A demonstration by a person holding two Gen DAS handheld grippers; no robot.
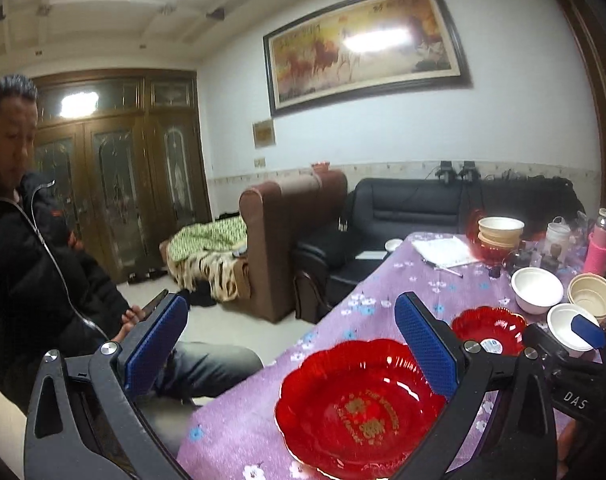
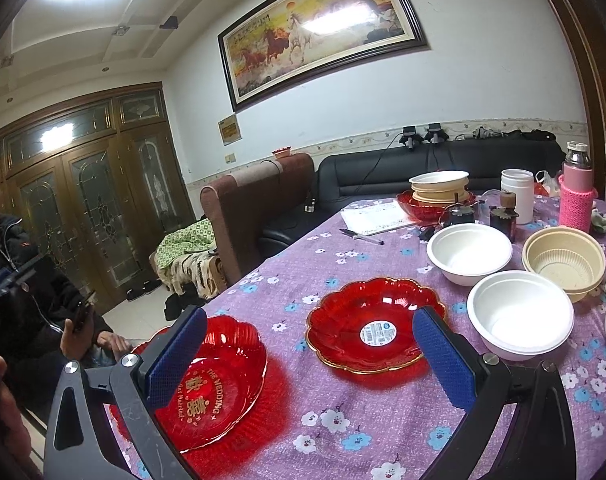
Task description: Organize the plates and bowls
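Two red scalloped plates lie on the purple flowered tablecloth [image 2: 295,272]. The one with gold lettering [image 1: 359,404] [image 2: 211,384] is near the table's left edge. The one with a white sticker [image 2: 375,324] [image 1: 489,336] lies to its right. Two white bowls [image 2: 469,252] [image 2: 521,316] and a beige bowl [image 2: 565,258] stand further right. My left gripper [image 1: 289,344] is open and empty above the lettered plate. My right gripper [image 2: 309,354] is open and empty, held between the two plates.
A stack of bowls on a red plate [image 2: 439,192] stands at the far side, with a notepad [image 2: 377,216], pen [image 2: 361,236], white jar [image 2: 517,194], dark bottles [image 2: 503,216] and pink bottle [image 2: 577,196]. A seated man [image 1: 27,216] is left of the table. Sofas [image 2: 259,208] stand behind.
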